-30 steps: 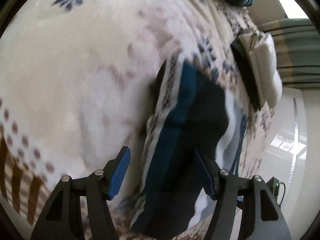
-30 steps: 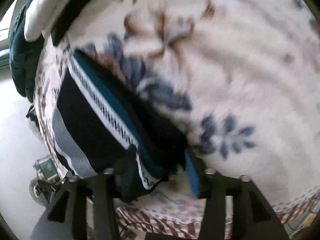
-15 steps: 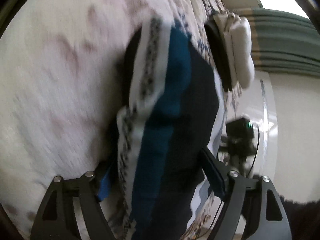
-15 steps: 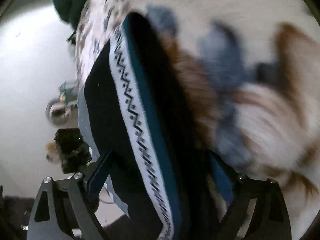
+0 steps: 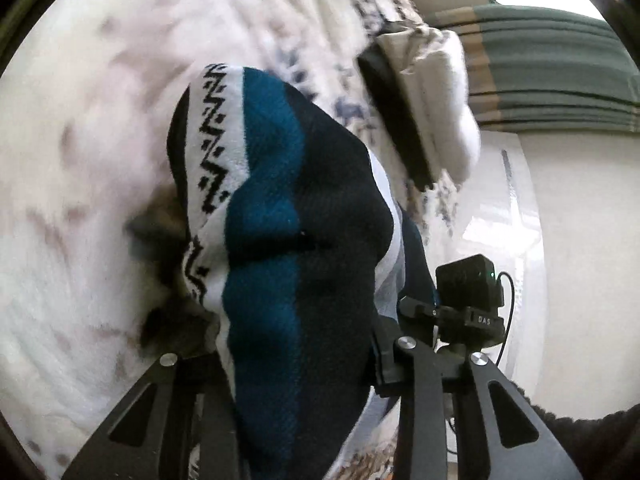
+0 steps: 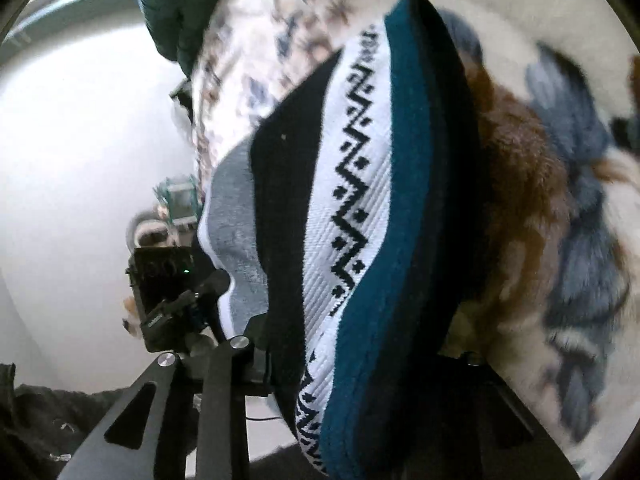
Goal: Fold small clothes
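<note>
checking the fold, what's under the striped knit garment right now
Behind the striped knit garment shows a fuzzy patterned blanket. Both the left hand-held gripper and right hand-held gripper are clamped on it. The blanket directly beneath is covered.

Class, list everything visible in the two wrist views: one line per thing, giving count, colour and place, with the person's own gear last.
Garment: one, navy, teal and white with a black zigzag band, lifted between both grippers.
Blanket: one, cream fleece with blue and brown motifs, under the garment.
Folded stack: one, white over black, on the blanket's far edge.
Teal cloth: one, dark teal, at the blanket's far end.
Curtain: one, green-grey, background.
Floor: white, beside the blanket.
Left gripper: black, shut on the garment.
Right gripper: black, shut on the garment.
</note>
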Tool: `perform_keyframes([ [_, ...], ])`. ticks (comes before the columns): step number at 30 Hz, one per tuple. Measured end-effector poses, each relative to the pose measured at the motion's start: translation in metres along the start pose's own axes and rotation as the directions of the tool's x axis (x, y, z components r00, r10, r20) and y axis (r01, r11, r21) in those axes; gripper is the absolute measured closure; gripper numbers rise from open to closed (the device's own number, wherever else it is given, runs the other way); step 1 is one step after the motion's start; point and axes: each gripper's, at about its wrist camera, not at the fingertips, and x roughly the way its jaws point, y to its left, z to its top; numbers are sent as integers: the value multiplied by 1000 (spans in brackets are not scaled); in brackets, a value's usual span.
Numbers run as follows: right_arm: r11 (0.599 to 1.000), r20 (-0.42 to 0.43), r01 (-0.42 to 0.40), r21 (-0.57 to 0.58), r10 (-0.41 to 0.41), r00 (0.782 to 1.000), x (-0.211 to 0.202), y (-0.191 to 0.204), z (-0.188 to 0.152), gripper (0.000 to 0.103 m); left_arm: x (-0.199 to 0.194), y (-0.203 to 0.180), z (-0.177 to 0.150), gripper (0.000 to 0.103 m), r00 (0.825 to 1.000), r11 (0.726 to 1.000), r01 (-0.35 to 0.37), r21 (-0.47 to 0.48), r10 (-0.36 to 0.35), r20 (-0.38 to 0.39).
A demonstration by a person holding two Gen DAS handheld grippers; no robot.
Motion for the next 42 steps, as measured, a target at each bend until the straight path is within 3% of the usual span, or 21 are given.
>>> perform_keyframes([
  [8,999,211,-46,7,44,977,-90,58,-14,73,-4,-112,71,74,998,984,16,176,-6,-59],
  [11,1000,285,-19,-15,23,958,-139,83,5,73,8,-168,113,74,997,967,38,251,-20,-75],
  [16,999,408,31,-30,-16,913,-219,114,72,73,49,-251,204,74,997,930,57,364,-32,-74],
  [20,998,487,54,-16,-39,873,-269,116,142,73,93,-281,275,74,997,914,62,401,-35,-75],
  [22,998,504,68,5,-62,861,-280,111,174,73,116,-277,303,73,996,921,56,387,-23,-89],
  [25,991,495,121,56,-132,859,-290,91,221,73,149,-263,327,72,992,927,5,376,42,-117],
  [29,980,456,166,107,-197,868,-281,81,251,72,174,-251,345,66,981,935,-33,352,98,-166],
  [32,964,440,224,146,-266,858,-279,82,257,57,169,-263,346,63,973,918,-92,387,165,-160],
  [33,946,436,281,160,-323,840,-275,89,260,43,166,-267,344,63,972,910,-111,401,183,-147],
  [34,911,433,372,178,-412,801,-274,99,259,36,163,-273,341,60,969,894,-148,422,217,-120],
  [36,830,447,524,190,-548,706,-269,127,257,21,155,-286,329,53,948,840,-268,471,317,-26],
  [37,782,461,590,202,-608,647,-270,136,250,17,153,-291,326,51,937,814,-309,491,350,11],
  [38,733,475,645,215,-656,587,-269,146,245,9,156,-293,327,48,925,792,-345,504,378,41],
  [40,659,491,714,238,-715,497,-268,159,228,0,157,-300,318,46,897,744,-418,521,428,108],
  [42,577,504,770,273,-767,396,-266,171,209,0,154,-302,312,19,870,710,-476,519,467,159],
])
